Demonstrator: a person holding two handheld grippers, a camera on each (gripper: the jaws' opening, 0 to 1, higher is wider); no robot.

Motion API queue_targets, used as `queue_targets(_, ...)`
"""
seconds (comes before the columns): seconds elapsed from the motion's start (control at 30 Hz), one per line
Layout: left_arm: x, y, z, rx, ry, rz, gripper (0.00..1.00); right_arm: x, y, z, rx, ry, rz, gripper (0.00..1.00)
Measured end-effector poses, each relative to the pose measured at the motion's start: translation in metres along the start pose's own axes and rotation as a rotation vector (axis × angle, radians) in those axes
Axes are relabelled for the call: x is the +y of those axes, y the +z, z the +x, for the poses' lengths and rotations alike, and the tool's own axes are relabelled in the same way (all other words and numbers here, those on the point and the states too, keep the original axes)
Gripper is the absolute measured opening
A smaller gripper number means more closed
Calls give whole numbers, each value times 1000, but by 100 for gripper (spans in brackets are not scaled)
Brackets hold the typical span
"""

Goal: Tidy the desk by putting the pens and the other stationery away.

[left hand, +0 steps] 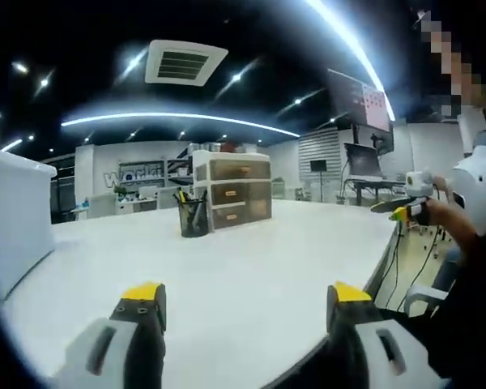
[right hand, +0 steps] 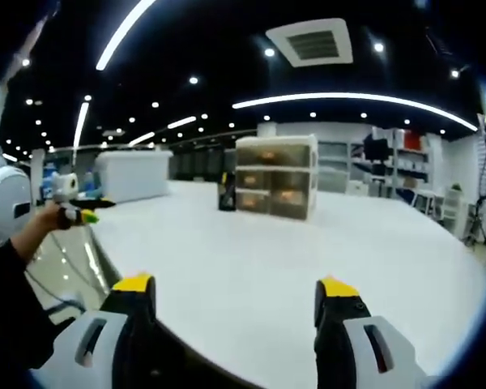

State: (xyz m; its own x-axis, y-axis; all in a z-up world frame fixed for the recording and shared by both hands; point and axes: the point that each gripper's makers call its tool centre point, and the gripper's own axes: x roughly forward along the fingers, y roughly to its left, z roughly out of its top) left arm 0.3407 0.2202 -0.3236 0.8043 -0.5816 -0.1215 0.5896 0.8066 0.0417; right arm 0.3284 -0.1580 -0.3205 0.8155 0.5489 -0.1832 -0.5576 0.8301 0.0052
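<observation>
A black mesh pen holder [left hand: 193, 217] with several pens standing in it sits on the white desk [left hand: 243, 267], just left of a small drawer unit [left hand: 239, 192] with translucent brown drawers. My left gripper [left hand: 247, 296] hovers over the desk's near edge, jaws wide apart and holding nothing. In the right gripper view the same drawer unit [right hand: 275, 186] stands mid-desk with the dark pen holder [right hand: 226, 194] at its left side. My right gripper [right hand: 235, 288] is open too, above the desk edge [right hand: 251, 324], far from both.
A tall white box [left hand: 12, 215] stands at the desk's left end, and shows again as a white box [right hand: 134, 174] at the far back. A hand holds the other gripper [left hand: 409, 207] off the desk's right edge; likewise another gripper [right hand: 73, 212] at left. Office shelves lie behind.
</observation>
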Motion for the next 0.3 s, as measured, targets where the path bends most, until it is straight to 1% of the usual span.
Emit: queue_targets(0.3, -6, 0, -1, 5, -11, 9, 80, 2, -3, -2, 1, 6, 3, 76)
